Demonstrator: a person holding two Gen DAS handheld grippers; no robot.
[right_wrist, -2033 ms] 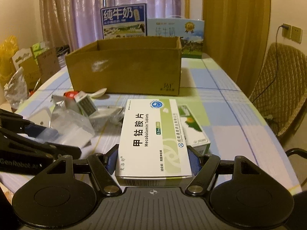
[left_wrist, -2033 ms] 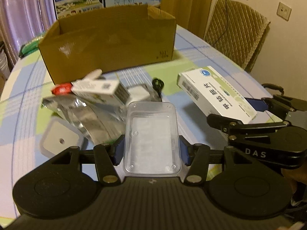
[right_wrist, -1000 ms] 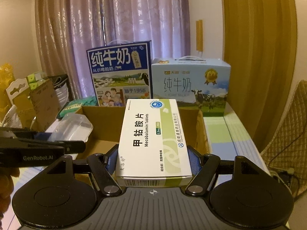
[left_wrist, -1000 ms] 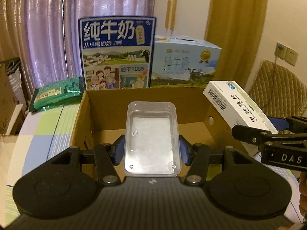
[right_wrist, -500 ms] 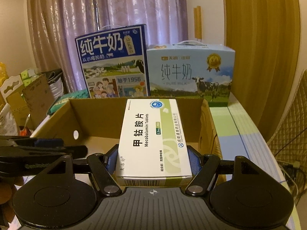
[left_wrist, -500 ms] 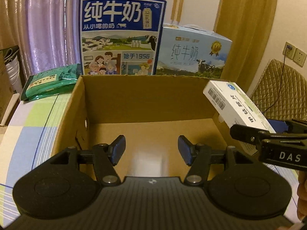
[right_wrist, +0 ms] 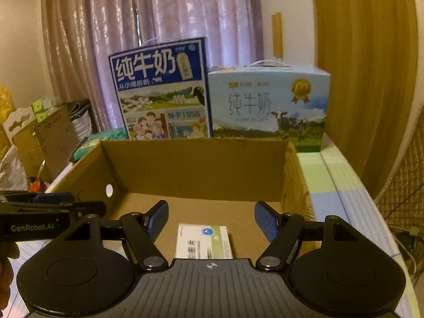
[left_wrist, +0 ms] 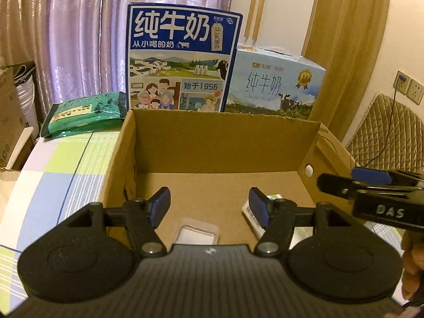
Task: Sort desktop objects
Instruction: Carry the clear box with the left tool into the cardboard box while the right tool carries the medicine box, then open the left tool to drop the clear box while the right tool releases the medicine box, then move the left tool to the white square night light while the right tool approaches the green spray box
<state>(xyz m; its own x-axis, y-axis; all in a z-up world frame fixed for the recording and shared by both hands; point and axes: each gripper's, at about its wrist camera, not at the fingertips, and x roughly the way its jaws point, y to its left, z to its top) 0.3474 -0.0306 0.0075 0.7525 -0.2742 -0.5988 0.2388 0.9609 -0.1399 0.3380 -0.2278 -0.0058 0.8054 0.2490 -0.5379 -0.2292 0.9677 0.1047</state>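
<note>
Both grippers hang over an open brown cardboard box. My left gripper is open and holds nothing; a clear plastic tray lies on the box floor below it. My right gripper is open too, and the white and green tablet box lies flat on the box floor beneath it. In the left wrist view a corner of the tablet box shows behind the right finger. The right gripper enters that view from the right edge.
Two milk cartons stand behind the box: a dark blue one and a pale blue one. A green packet lies at back left on the checked tablecloth. A quilted chair stands right; cardboard clutter sits left.
Both grippers carried their loads from the table up over the box. The left let the clear tray go first; the right has now opened and the tablet box lies in the box.
</note>
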